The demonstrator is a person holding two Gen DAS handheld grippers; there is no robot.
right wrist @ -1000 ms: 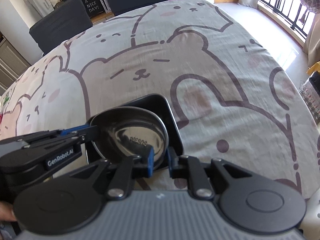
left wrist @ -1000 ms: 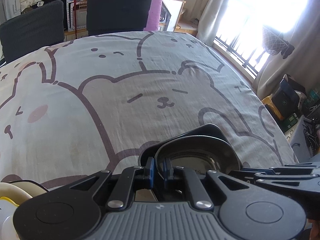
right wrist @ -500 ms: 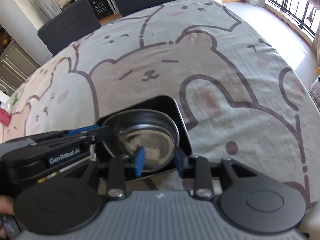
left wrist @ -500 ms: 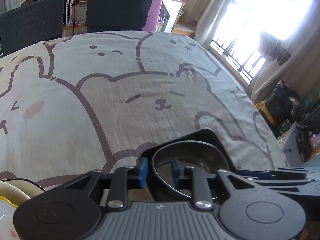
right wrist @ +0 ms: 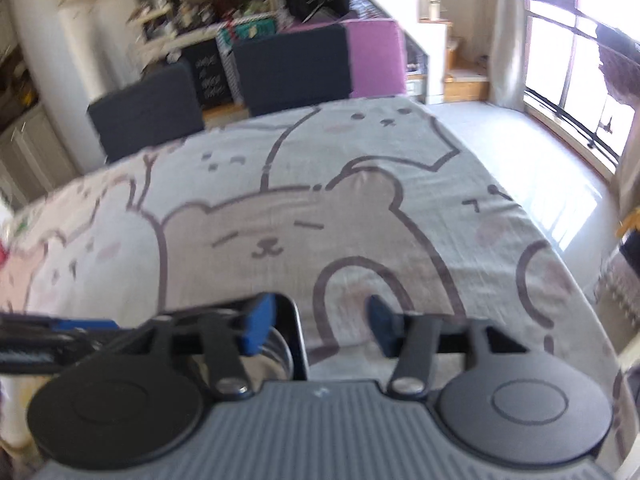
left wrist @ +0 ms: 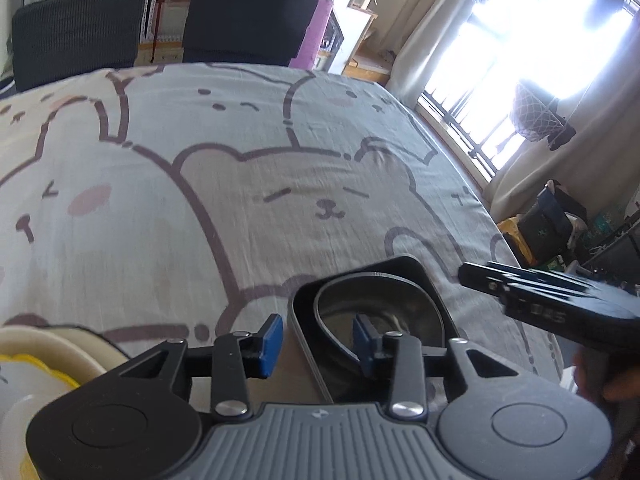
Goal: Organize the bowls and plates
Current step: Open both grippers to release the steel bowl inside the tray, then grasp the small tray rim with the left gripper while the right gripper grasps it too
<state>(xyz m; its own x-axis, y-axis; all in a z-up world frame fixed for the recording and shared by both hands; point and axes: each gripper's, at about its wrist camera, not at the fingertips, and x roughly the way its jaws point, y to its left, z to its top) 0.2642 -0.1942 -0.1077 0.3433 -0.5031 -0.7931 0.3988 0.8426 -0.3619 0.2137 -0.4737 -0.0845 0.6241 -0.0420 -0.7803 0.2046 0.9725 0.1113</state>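
on the counter (left wrist: 248, 184) a steel bowl (left wrist: 380, 312) sat in a black tray (left wrist: 404, 264), with the left tool (left wrist: 316, 334) and right tool (right wrist: 316, 326) both spread wide, grasping nothing

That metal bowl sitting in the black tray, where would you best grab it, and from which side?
Probably by the near-left rim of the metal bowl, one finger inside and one outside. The thin rim stands clear above the black tray, and the open left hand-held gripper already straddles it from that side.
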